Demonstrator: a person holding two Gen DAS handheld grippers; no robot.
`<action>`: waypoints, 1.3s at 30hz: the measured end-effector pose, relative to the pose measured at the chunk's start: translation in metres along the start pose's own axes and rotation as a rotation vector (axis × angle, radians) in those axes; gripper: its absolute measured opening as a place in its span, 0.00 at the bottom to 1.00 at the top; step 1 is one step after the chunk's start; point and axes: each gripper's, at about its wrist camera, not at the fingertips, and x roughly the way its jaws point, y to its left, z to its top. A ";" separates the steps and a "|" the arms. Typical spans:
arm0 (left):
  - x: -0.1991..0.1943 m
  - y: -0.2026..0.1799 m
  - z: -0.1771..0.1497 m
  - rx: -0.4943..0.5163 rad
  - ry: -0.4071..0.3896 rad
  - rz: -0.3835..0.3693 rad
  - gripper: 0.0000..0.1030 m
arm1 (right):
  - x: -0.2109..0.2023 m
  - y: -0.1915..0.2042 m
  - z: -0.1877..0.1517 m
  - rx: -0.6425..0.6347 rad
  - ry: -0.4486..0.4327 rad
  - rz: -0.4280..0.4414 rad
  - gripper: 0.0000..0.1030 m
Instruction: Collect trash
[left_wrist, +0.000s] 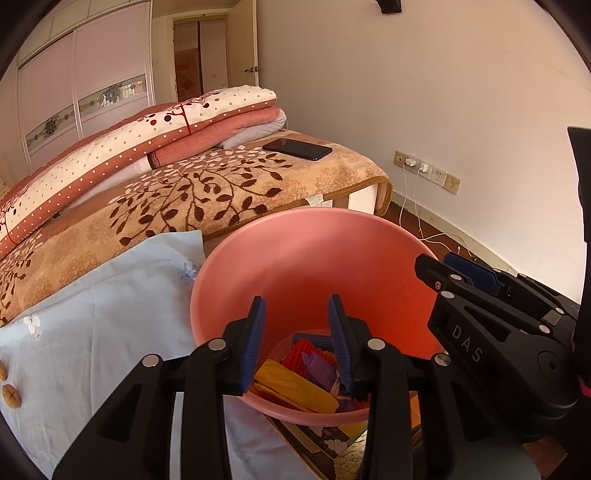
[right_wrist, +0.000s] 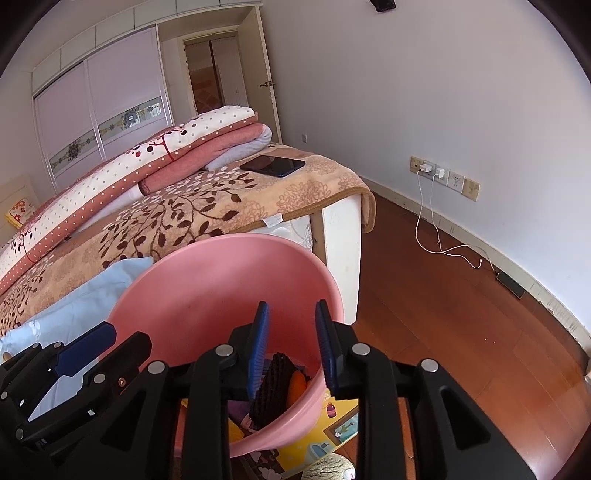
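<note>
The left gripper is hanging over the mouth of the round pink plastic bin, its blue-padded jaws spread with nothing between them. The collected trash, crumpled yellow, red and purple wrappers, is lying at the bottom of that bin, directly under the pads. The right gripper is crowding in from the right, close over the rim; I judge a careless sideways pull could be knocking the two tools together or tipping the bin. To the left a pale blue embroidered cloth is lying against the bin wall, so it could be snagging a low finger. Upward is the open way out.

In the right wrist view the right gripper is also standing parted and empty above the bin, with a dark ridged scrap and an orange piece below. The left gripper is sitting close on the left. The bed corner is just behind the bin, while the red-brown wooden floor to the right is giving free room, bar the white charging cables by the wall.
</note>
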 end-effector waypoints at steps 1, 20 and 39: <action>0.000 0.000 0.000 -0.001 0.000 0.000 0.35 | -0.001 0.000 0.000 0.000 -0.004 0.000 0.34; -0.025 0.009 0.004 -0.059 -0.007 -0.008 0.36 | -0.043 0.004 -0.001 -0.035 -0.070 0.039 0.47; -0.071 0.025 0.001 -0.099 -0.067 -0.006 0.36 | -0.097 0.018 -0.012 -0.058 -0.105 0.068 0.57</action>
